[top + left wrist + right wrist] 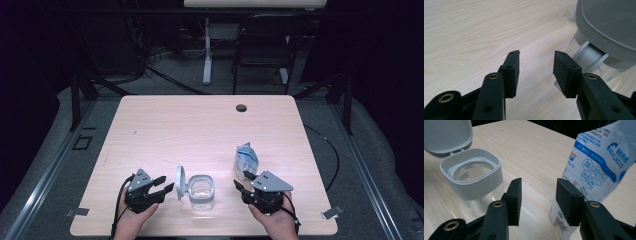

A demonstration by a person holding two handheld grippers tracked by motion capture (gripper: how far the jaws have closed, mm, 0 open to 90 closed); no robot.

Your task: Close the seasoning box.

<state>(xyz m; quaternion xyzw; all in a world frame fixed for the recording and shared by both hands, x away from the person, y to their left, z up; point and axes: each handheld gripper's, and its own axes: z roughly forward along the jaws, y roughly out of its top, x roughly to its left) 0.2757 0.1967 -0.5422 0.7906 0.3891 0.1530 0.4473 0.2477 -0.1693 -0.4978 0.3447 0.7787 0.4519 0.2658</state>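
Near the table's (165,120) front edge I hold both grippers low, w/ the jar (201,191) between them. Left gripper (161,187) sits at the jar's 9 o'clock, jaws spread apart, nothing between them. In the left gripper view the pads (510,72) frame bare wood, and the jar's grey lid (606,27) looms at 1–2 o'clock, just beyond the right pad.

Jar stands upright: clear glass body, grey squarish collar, mouth uncovered. Lid (180,182) is flipped up on its hinge, standing on the jar's 9 o'clock side, toward the left gripper. Can't tell if that gripper touches the lid; looks just short of it.

Right gripper (241,181) is at the jar's 3 o'clock, apart from it, jaws also spread, gripping nothing. Pouch (246,159), white w/ blue print, stands upright at about 12 o'clock from this gripper, close by. In the right gripper view the pouch (596,167) rises at 1 o'clock, partly behind the right pad; whether pad and pouch touch, can't tell. Jar (472,176) there sits at 10 o'clock, lid (447,135) tilted above it.
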